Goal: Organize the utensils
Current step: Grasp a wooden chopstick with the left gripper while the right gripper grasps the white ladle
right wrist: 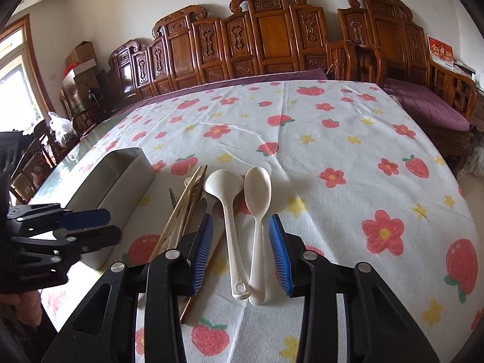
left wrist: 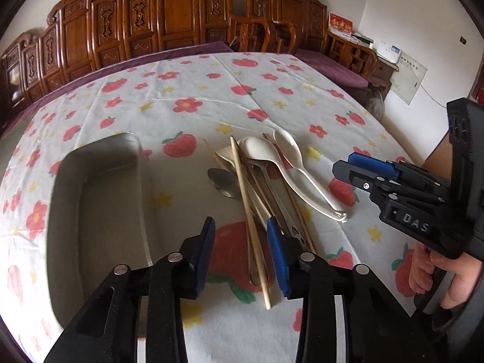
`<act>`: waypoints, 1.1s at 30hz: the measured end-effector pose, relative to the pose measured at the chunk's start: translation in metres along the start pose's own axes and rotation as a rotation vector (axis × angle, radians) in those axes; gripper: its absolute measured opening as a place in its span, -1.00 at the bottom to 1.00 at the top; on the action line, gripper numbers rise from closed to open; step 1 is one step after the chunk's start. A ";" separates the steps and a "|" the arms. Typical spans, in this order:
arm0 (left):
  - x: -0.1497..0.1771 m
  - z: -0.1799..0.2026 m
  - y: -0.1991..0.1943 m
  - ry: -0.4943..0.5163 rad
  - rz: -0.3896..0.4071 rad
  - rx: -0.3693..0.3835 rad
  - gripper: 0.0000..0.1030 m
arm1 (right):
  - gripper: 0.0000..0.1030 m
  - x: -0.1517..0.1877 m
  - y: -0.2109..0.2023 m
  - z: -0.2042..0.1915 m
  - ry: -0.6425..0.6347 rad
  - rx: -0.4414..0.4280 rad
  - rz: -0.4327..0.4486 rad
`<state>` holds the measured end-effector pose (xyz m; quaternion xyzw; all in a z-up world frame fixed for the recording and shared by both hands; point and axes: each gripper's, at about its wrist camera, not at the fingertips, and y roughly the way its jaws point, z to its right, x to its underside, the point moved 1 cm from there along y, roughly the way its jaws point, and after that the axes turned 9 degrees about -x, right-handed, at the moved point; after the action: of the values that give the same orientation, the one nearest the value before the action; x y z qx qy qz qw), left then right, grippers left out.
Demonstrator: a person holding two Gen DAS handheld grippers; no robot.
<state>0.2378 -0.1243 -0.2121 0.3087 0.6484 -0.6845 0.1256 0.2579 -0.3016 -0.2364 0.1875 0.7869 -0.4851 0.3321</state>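
The right gripper hangs with fingers spread on either side of the handles of two white spoons, which lie side by side, bowls pointing away. The left gripper, also spread, straddles the near ends of the chopsticks. These wooden sticks and a metal spoon lie heaped lengthwise on the strawberry-print tablecloth, just beside a metal tray.

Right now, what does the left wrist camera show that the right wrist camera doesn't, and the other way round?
Only the left wrist view shows the metal spoon's bowl and the grey metal tray's hollow inside. Only the right wrist view shows stacked cardboard boxes and a bright window. Both show two white plastic spoons, loose wooden chopsticks, the strawberry-print tablecloth, carved wooden chairs and open blue-padded fingers.
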 end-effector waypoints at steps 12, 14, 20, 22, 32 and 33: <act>-0.007 0.012 0.045 -0.007 -0.067 -0.010 -0.76 | -0.21 -0.006 0.003 -0.003 -0.010 -0.032 0.010; -0.007 0.012 0.048 -0.012 -0.073 -0.005 -0.77 | -0.20 -0.008 0.004 -0.004 -0.008 -0.038 0.009; -0.008 0.006 0.052 -0.048 -0.090 0.025 -0.91 | -0.21 -0.010 0.009 -0.004 -0.006 -0.044 0.005; -0.007 0.005 0.048 -0.051 -0.079 0.027 -0.91 | -0.20 -0.010 0.011 -0.003 -0.003 -0.040 0.001; -0.007 -0.001 0.000 -0.049 0.000 0.037 -0.91 | -0.46 -0.016 0.040 0.004 -0.006 -0.051 -0.053; -0.007 -0.003 -0.004 -0.049 0.006 0.036 -0.91 | -0.50 -0.017 0.044 0.004 -0.002 -0.054 -0.061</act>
<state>0.2412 -0.1227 -0.2045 0.2961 0.6317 -0.7030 0.1381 0.2982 -0.2851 -0.2539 0.1540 0.8048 -0.4737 0.3229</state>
